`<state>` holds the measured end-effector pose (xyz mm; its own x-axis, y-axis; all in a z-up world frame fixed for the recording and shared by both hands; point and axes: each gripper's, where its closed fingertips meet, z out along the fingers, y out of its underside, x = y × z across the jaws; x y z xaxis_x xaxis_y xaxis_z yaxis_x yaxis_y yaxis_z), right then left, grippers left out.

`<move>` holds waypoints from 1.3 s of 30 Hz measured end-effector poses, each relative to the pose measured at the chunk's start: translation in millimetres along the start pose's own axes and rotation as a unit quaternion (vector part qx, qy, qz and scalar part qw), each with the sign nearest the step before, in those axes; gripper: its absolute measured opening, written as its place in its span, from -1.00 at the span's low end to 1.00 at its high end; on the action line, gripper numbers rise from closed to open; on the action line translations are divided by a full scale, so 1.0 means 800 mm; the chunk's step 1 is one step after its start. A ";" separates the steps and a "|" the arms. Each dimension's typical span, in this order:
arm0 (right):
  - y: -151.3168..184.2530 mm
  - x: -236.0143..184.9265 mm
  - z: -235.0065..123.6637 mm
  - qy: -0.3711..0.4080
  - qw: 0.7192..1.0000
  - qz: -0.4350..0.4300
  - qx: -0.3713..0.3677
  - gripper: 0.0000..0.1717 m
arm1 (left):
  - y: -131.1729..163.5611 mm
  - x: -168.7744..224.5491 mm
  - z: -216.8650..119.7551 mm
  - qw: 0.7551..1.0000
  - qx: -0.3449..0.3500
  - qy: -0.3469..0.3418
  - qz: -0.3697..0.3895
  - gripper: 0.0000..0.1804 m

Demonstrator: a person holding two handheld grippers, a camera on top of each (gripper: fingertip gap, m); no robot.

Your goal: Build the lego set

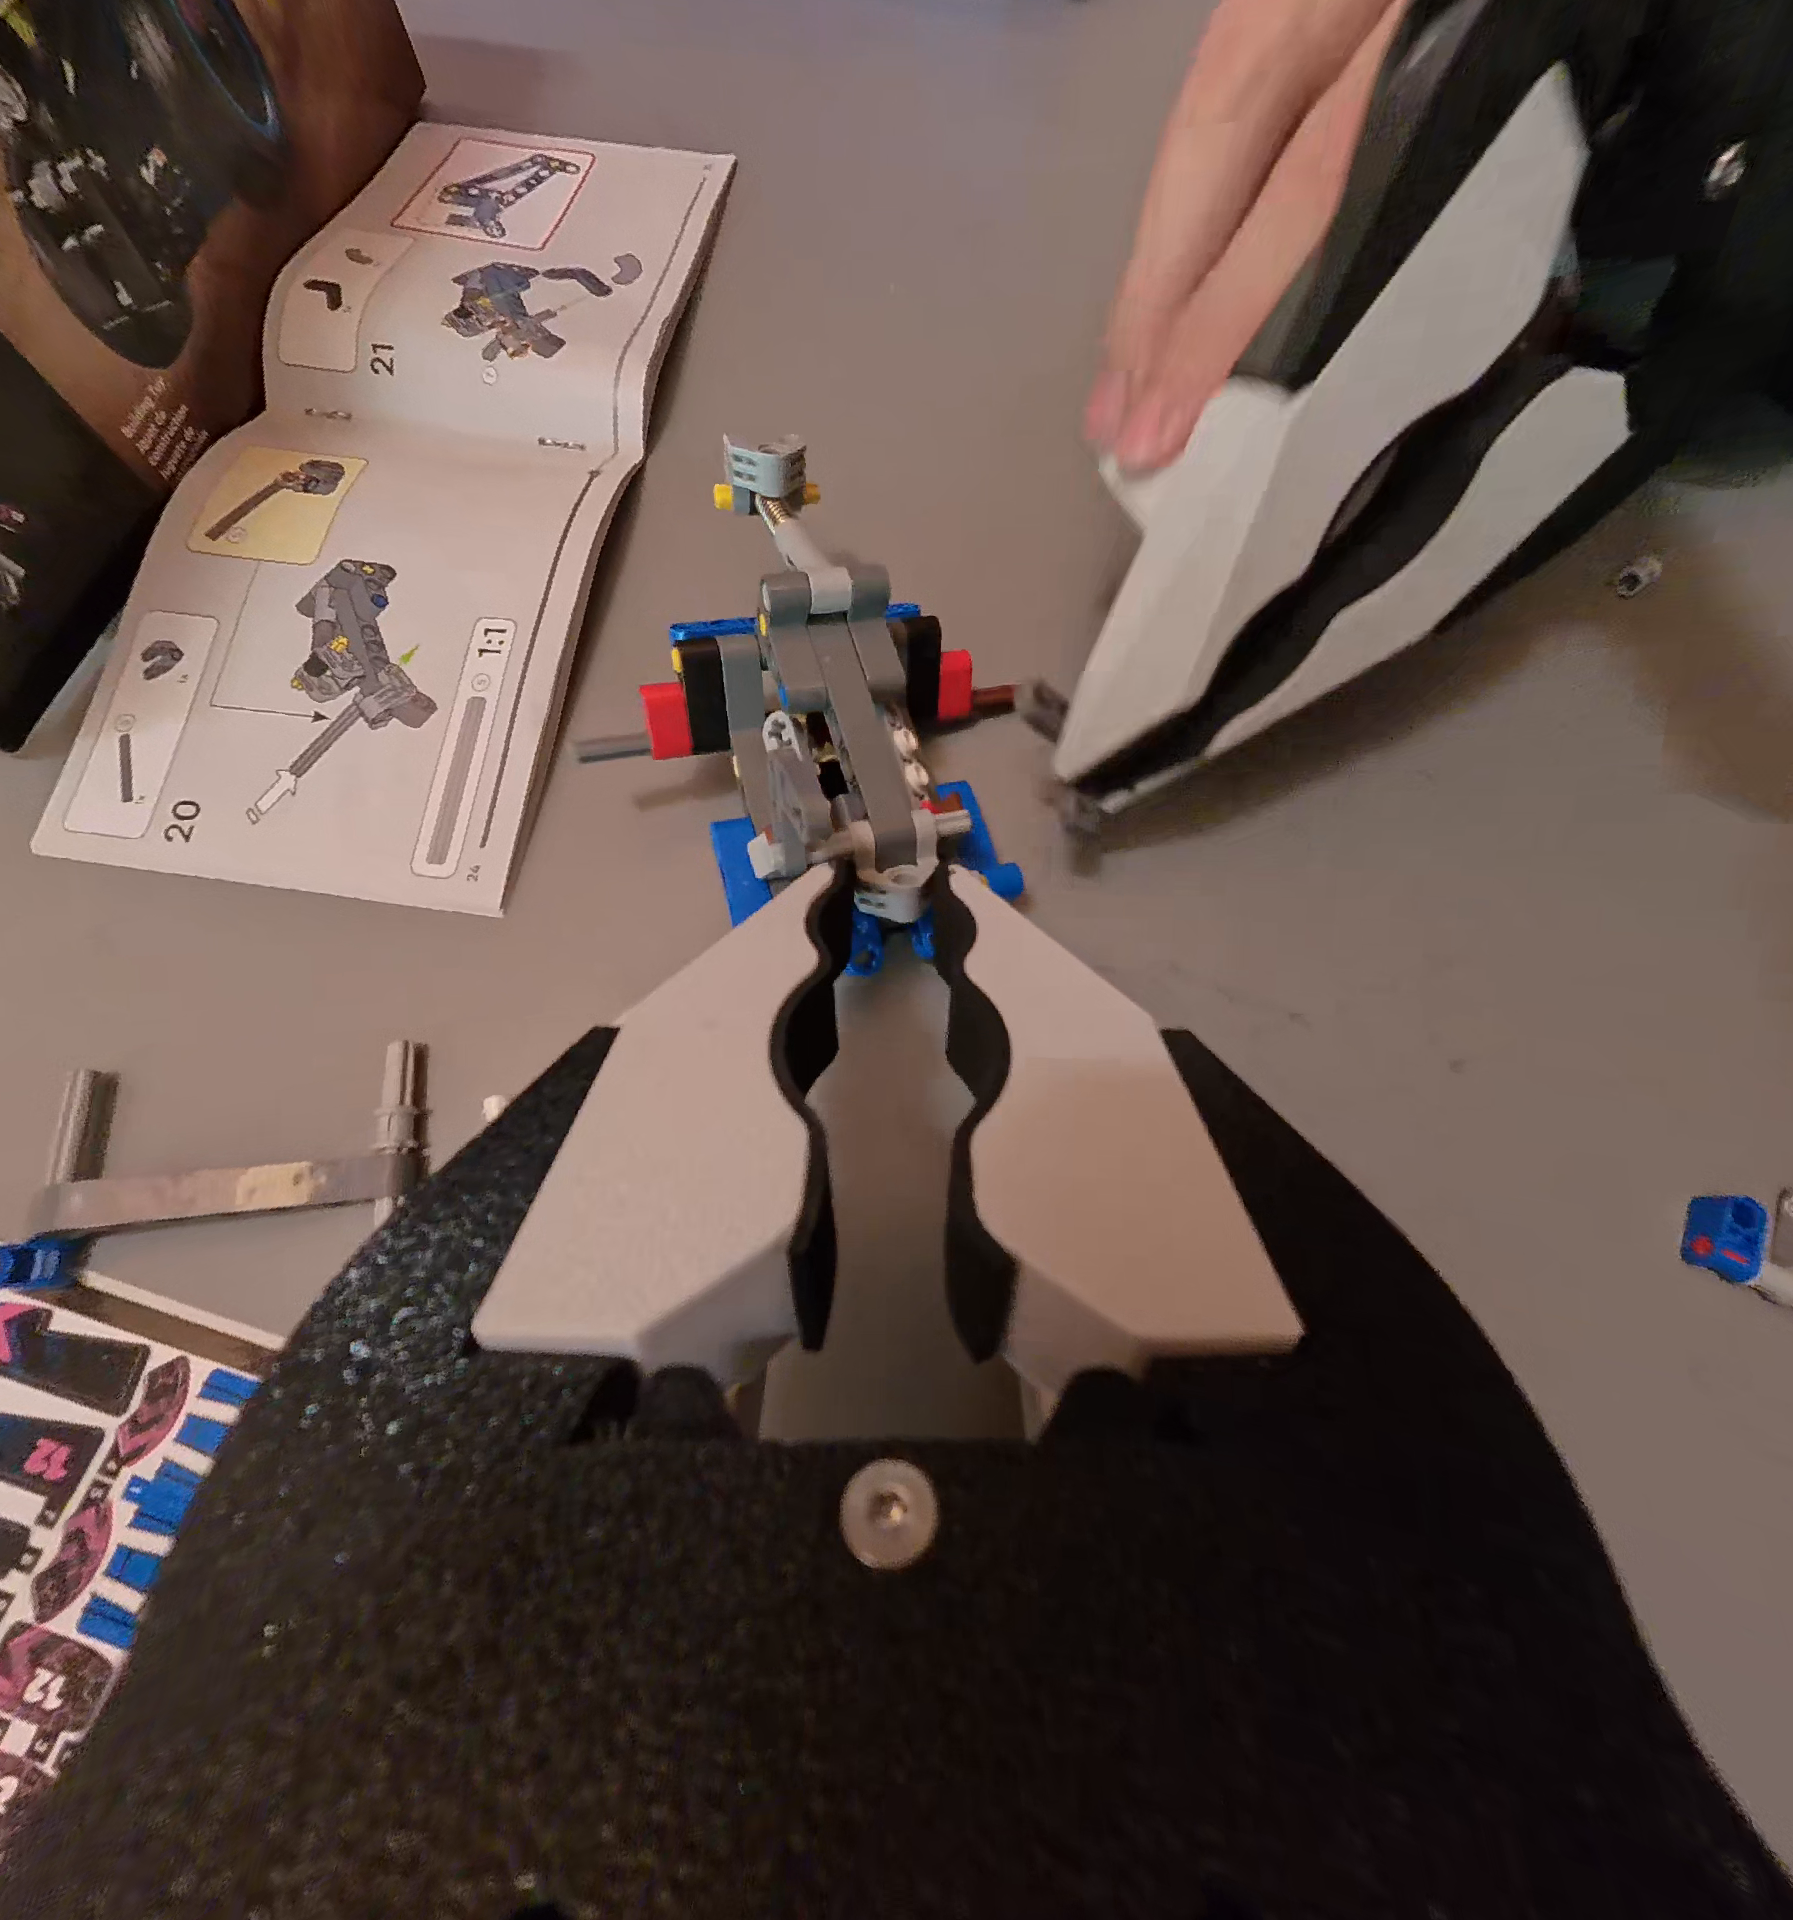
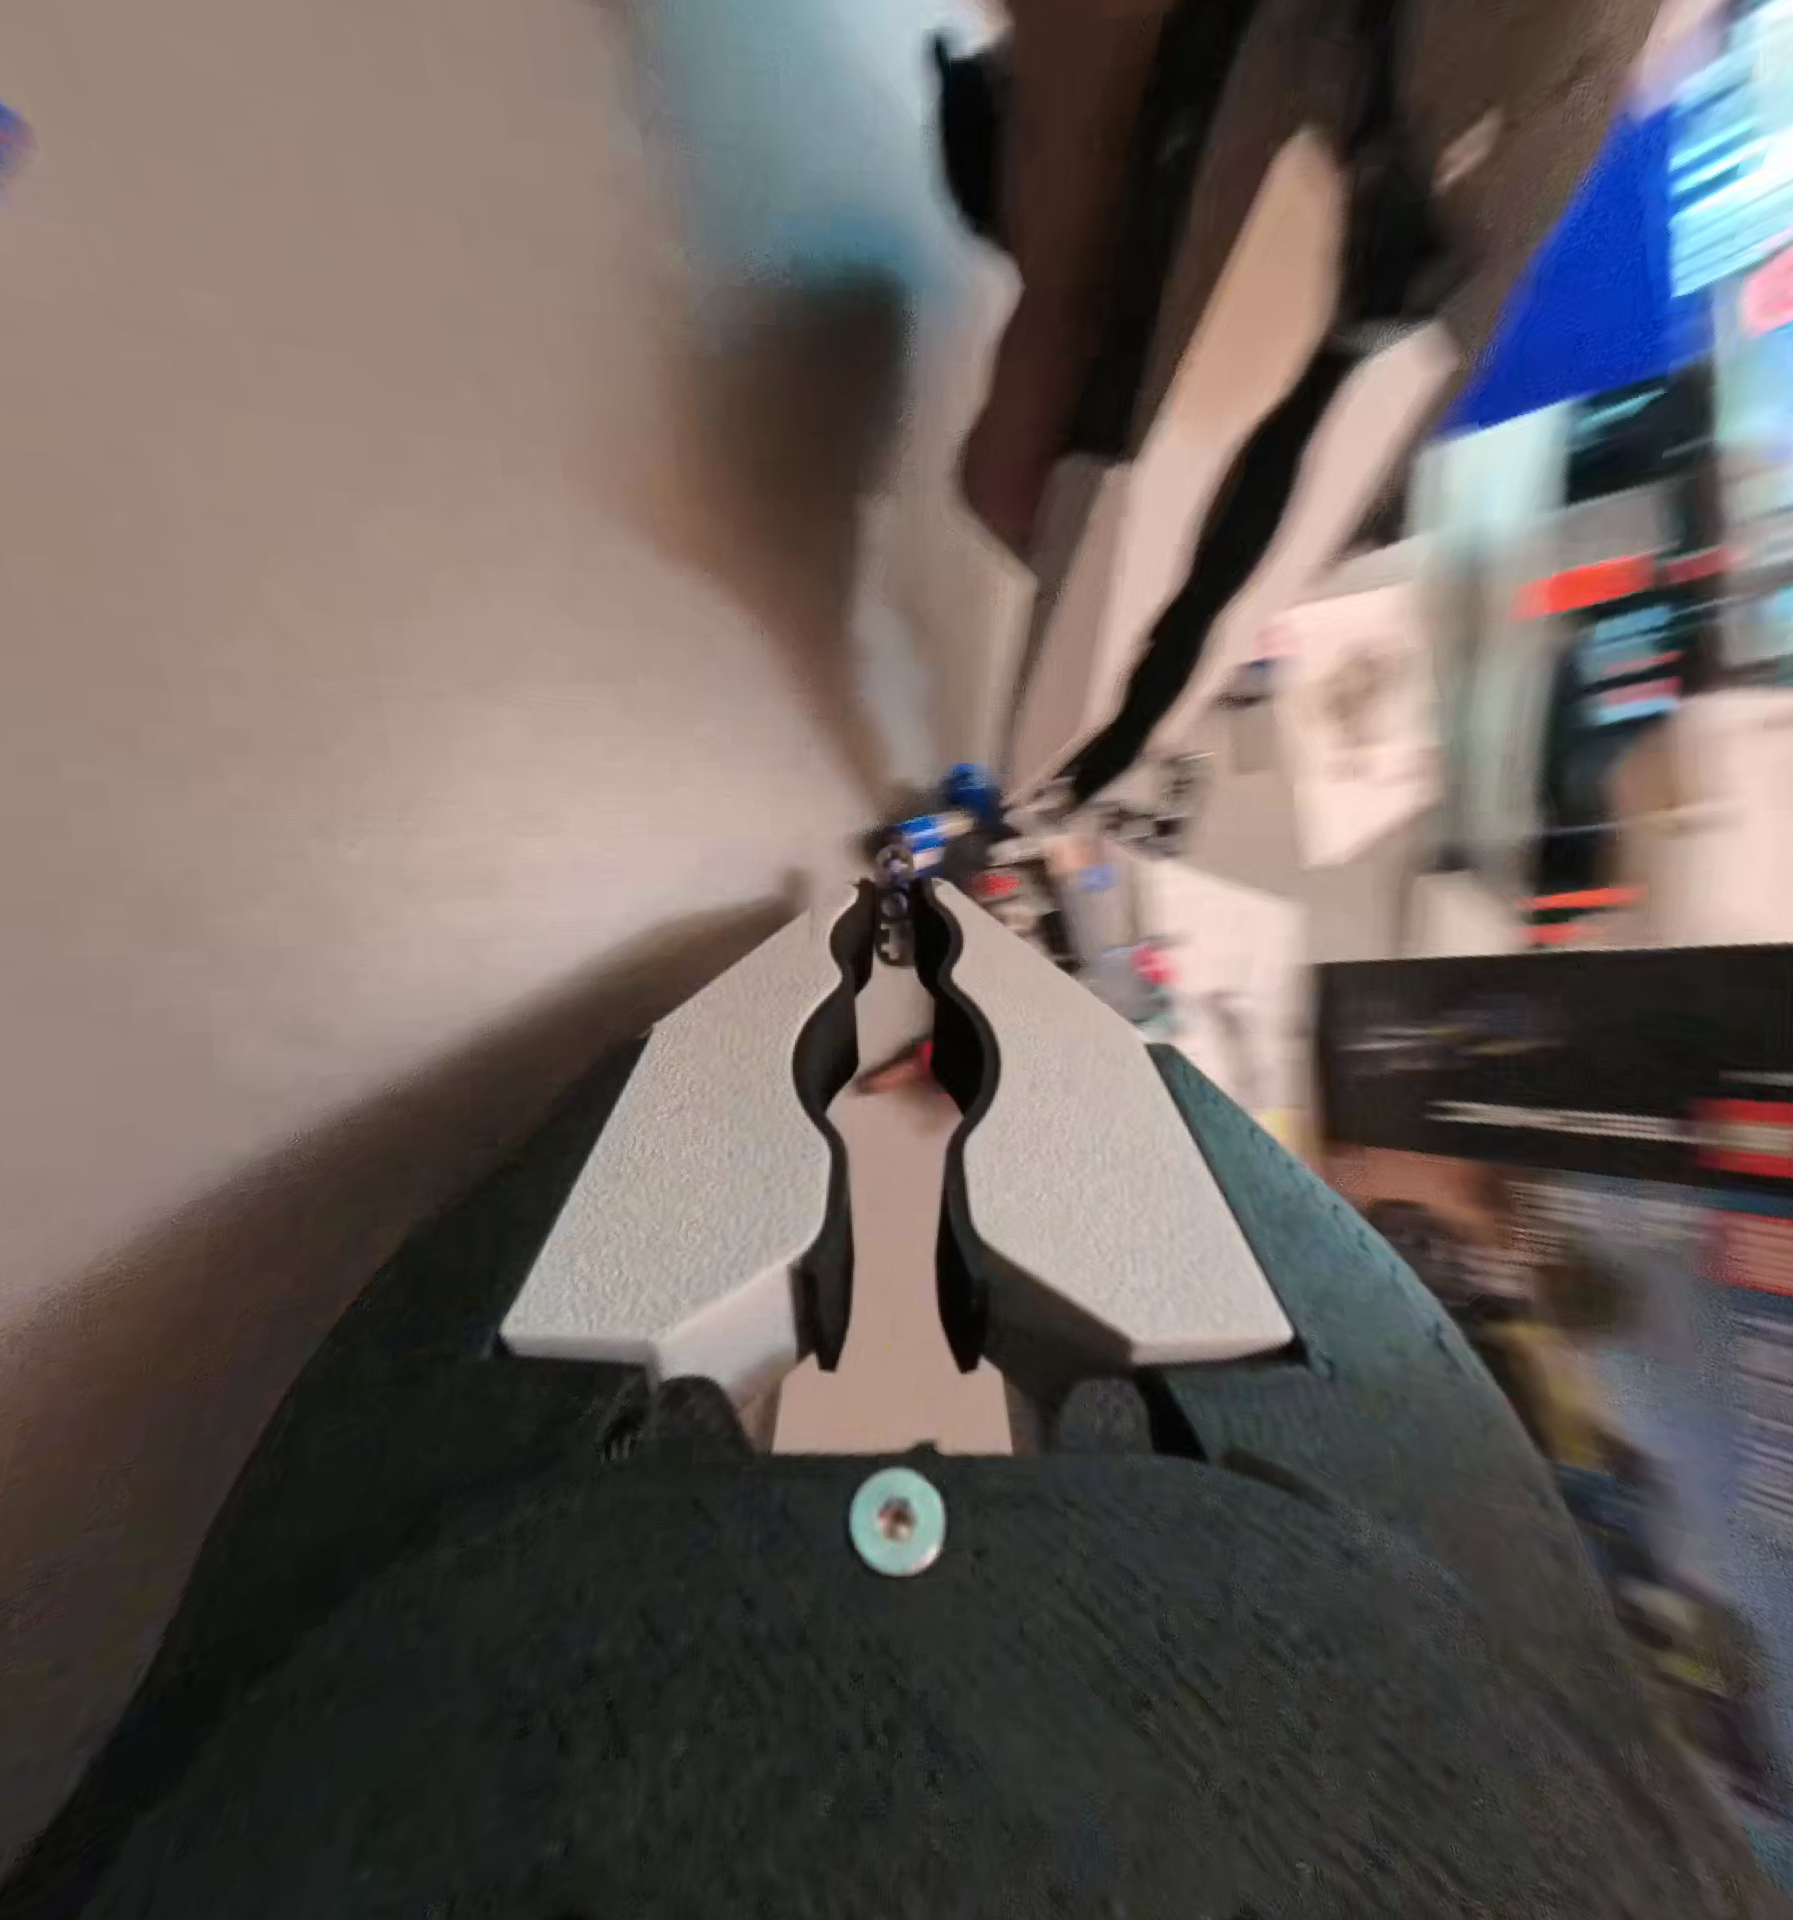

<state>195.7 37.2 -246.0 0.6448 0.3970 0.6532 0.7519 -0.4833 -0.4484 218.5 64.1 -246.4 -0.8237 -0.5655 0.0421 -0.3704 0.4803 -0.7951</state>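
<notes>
Left wrist view: left gripper [image 1: 894, 883] clamps brick model [image 1: 830, 717]; right gripper [image 1: 1074, 800] beside.

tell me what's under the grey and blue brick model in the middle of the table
The brick model rests on the bare grey table; its blue base plate is lowest. The left hand-held gripper clamps its near end, hiding the surface below.

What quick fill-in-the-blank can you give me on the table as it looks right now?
1. The left gripper clamps the near end of the brick model, whose base plate is ____ in colour.
2. In the left wrist view, the open instruction booklet lies on the model's ____ side.
3. The blocks sticking out of both sides of the model are ____ in colour.

Missing words: blue; left; red.
</notes>
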 end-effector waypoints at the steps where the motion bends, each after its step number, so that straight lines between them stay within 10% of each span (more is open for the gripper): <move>1: -0.005 0.013 -0.003 0.044 0.998 -0.036 0.015 -0.95 | 0.000 0.000 0.000 1.000 -0.004 0.004 -0.004 -0.87; 16: -0.004 0.032 0.005 0.111 0.964 -0.232 0.067 -0.96 | -0.002 -0.003 -0.007 0.996 -0.051 0.072 0.020 -0.88; 26: 0.016 0.062 0.022 -0.030 0.985 -0.143 0.091 -0.95 | 0.002 -0.011 -0.010 0.977 -0.187 0.073 0.074 -0.88; 39: 0.012 0.051 0.020 -0.019 0.989 -0.052 0.134 -0.95 | 0.002 -0.016 -0.006 0.995 -0.012 -0.040 0.090 -0.86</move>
<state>231.8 61.3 -233.5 0.5634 0.4657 0.6825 0.8202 -0.2157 -0.5299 226.6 75.0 -245.1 -0.8406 -0.5207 -0.1491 -0.2311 0.5938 -0.7707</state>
